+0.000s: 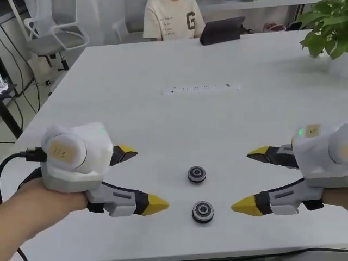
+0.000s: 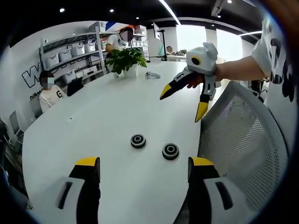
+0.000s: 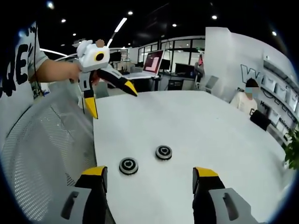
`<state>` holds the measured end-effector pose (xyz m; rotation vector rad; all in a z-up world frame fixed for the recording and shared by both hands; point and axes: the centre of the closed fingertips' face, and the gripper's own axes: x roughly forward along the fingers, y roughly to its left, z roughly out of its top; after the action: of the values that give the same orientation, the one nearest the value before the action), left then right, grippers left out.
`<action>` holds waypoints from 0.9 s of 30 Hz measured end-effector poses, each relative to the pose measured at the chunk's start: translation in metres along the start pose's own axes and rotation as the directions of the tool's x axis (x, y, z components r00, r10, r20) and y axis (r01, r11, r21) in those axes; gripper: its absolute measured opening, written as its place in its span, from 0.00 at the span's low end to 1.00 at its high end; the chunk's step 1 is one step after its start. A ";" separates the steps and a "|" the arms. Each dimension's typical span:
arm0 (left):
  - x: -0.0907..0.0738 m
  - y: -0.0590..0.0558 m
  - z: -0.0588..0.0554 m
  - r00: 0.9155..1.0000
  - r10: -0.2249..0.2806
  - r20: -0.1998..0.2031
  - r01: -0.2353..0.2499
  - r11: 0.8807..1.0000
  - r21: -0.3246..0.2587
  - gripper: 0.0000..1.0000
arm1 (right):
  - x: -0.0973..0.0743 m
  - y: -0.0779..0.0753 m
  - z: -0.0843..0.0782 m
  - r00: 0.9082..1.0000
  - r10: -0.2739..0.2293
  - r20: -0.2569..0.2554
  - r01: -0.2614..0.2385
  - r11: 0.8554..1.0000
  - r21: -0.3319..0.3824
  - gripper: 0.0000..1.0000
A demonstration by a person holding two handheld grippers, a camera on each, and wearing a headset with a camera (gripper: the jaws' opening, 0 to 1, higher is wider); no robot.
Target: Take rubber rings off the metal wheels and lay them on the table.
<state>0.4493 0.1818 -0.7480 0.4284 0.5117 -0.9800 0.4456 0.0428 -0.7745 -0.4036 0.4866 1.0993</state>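
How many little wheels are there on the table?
2. The near wheel lies by the front edge of the table, the far wheel just beyond it, both between the left gripper and right gripper. None seem hidden.

bare table (image 1: 179,130) around two wheels (image 1: 197,174), unobstructed

Pale grey-white worktop (image 1: 190,125), far wheel (image 1: 197,174) and near wheel (image 1: 203,211) black-ringed with silver hubs, left tongs (image 1: 148,178) and right tongs (image 1: 242,180) yellow-tipped over black, on white and grey bodies, green leafy plant (image 1: 326,27), cream shirt (image 1: 171,19) with dark lettering.
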 end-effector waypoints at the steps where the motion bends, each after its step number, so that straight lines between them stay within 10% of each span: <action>1: 0.002 0.000 -0.001 1.000 -0.004 -0.001 0.004 1.000 0.002 0.73 | 0.001 0.000 -0.001 1.000 0.004 -0.001 -0.004 1.000 -0.005 0.72; 27: 0.040 -0.018 -0.014 0.989 -0.138 -0.051 0.140 0.990 0.027 0.58 | 0.036 0.018 -0.021 0.988 0.153 -0.037 -0.155 0.985 -0.068 0.49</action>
<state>0.4491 0.1539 -0.7850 0.4500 0.5776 -1.1149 0.4385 0.0650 -0.8133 -0.4519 0.5141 1.2644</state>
